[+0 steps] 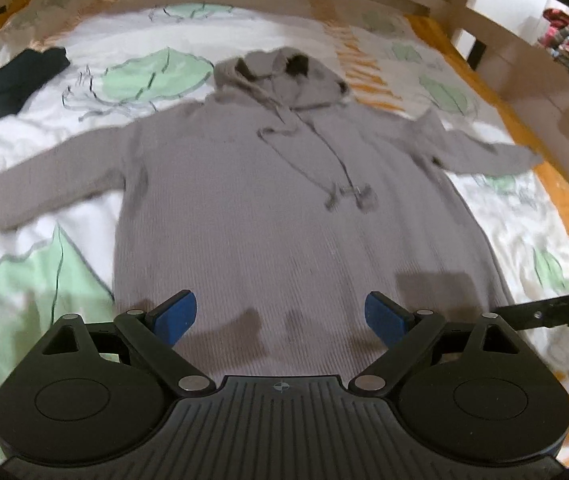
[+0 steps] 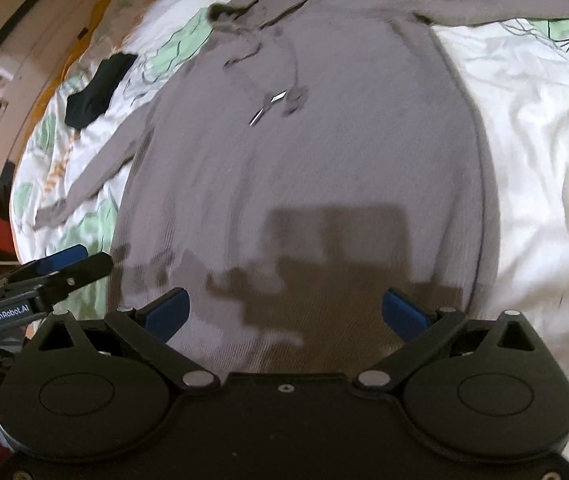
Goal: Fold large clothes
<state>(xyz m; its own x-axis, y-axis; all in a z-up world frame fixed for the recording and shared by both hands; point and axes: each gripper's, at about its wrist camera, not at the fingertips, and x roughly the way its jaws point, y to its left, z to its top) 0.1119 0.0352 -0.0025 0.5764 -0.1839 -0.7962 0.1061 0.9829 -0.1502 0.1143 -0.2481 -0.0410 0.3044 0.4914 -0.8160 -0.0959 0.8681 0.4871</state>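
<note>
Grey and soft, a big hoodie (image 1: 284, 208) lies flat on the bed (image 1: 36, 280), front side up. Its hood points to the far edge of the bed, and its two sleeves stretch out toward the side edges. The hem at the near edge is hidden behind the grippers. Two strings with shiny tips lie on its chest, but the blur makes them hard to see.

The left gripper (image 1: 280, 316) hangs over the hoodie's lower part. Its blue fingers (image 1: 174, 316) are spread wide, with nothing between them. The right gripper (image 2: 284, 314) hangs over the hoodie near its hem. Its fingers (image 2: 166, 314) are spread wide too and pinch nothing. Dark shadows fall on the cloth under them.

A black cloth (image 1: 8, 84) lies near the bed's far left corner; its shape is unclear. The bed cover is white with green leaves.
</note>
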